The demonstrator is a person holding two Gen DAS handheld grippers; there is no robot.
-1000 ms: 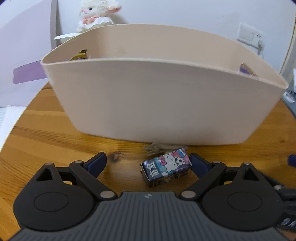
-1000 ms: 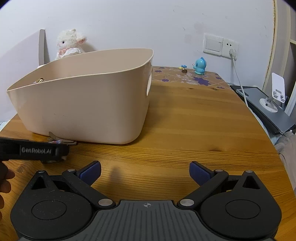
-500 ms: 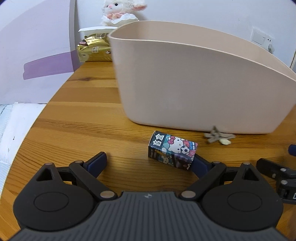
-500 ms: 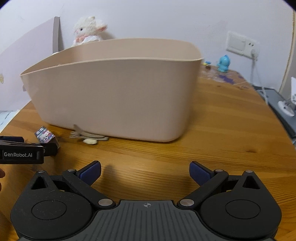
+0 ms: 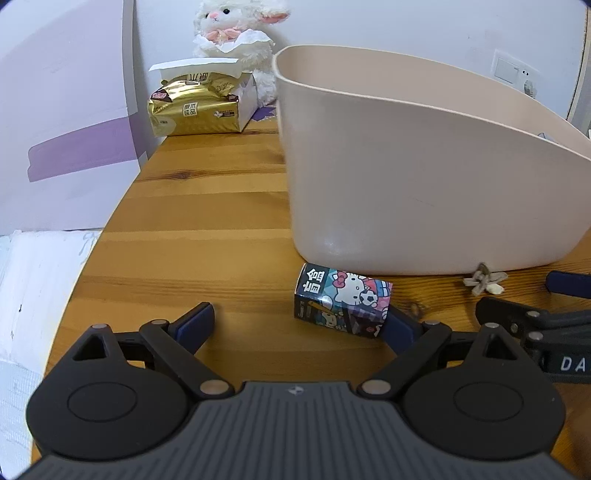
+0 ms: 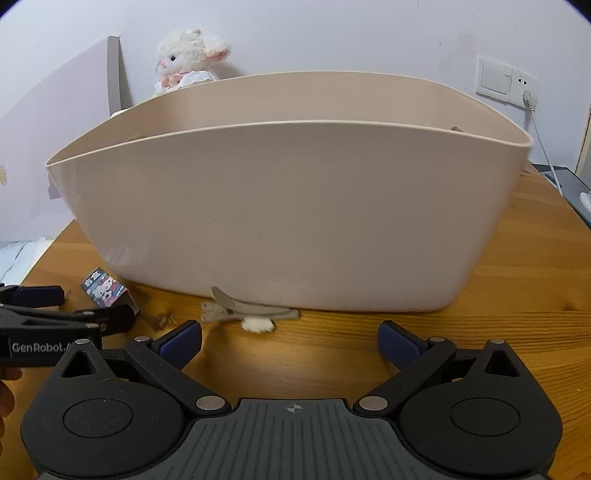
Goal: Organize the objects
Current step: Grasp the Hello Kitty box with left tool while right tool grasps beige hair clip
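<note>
Left gripper (image 5: 297,319) spread wide at bottom centre of the left wrist view, nothing clamped; right fingertip (image 5: 400,326) just behind the near end of the cartoon-printed box (image 5: 341,302), whether touching cannot be told. Box lying on its side on the wooden table (image 5: 207,221), right of frame centre, just beside the lower corner of the beige tub (image 5: 424,177). Further right, at the foot of the tub wall, a grey hair clip (image 5: 484,282) with a pale flower, flat on the wood. Upper left of the frame: a gold tissue pack (image 5: 194,107) with a white plush lamb (image 5: 236,26) behind it.

Right gripper (image 6: 290,341) likewise wide apart at bottom centre of the right wrist view, holding nothing, hair clip (image 6: 247,312) lying just beyond the gap between its blue tips. Tub (image 6: 295,214) filling the middle of that frame. Box (image 6: 105,290) at lower left, with the left gripper (image 6: 70,310) coming in from the left edge beside it. Wall socket (image 6: 506,81) at upper right.
</note>
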